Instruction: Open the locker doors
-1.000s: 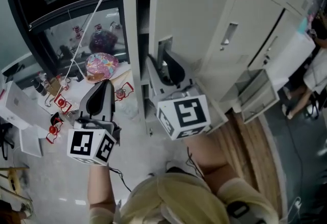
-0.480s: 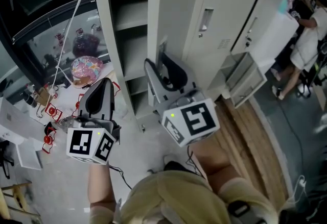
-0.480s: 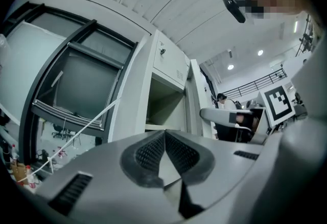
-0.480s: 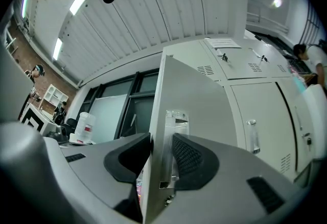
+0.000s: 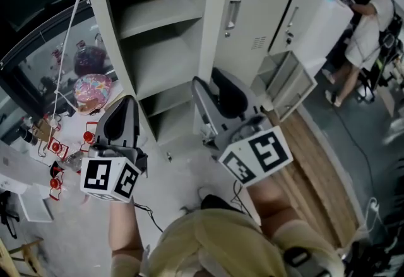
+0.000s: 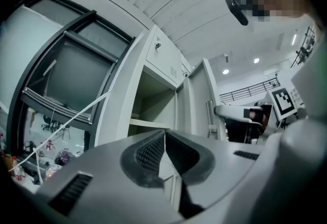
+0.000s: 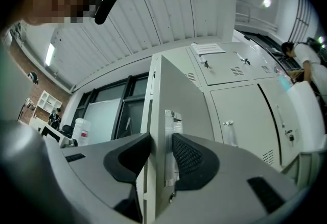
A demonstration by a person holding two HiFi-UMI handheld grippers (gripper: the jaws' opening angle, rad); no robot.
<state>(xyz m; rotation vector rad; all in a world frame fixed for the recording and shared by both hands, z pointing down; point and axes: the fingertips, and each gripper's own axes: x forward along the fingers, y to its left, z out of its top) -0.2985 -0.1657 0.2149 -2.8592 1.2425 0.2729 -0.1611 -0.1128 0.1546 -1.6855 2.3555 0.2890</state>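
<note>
The right hand-held gripper (image 7: 161,144) is held astride the free edge of the open locker door (image 7: 181,90). Its jaws have just been widening and are spread, and the door's edge and a pale latch plate (image 7: 172,131) are seen between the pads, with no firm pinch made out. The left hand-held gripper (image 6: 164,136) is kept to the left of the right one, clear of the locker, with its pads pressed together at the tips and nothing between them. The door is swung out toward the near side and is seen almost edge-on from the head view. The locker's inside is exposed, with shelves (image 5: 161,14) set across it. To the right, closed locker doors (image 5: 259,11) are lined up. A pink patterned object (image 5: 93,88) is seen low at the left, and a person (image 5: 369,14) is standing at the far right.
</note>
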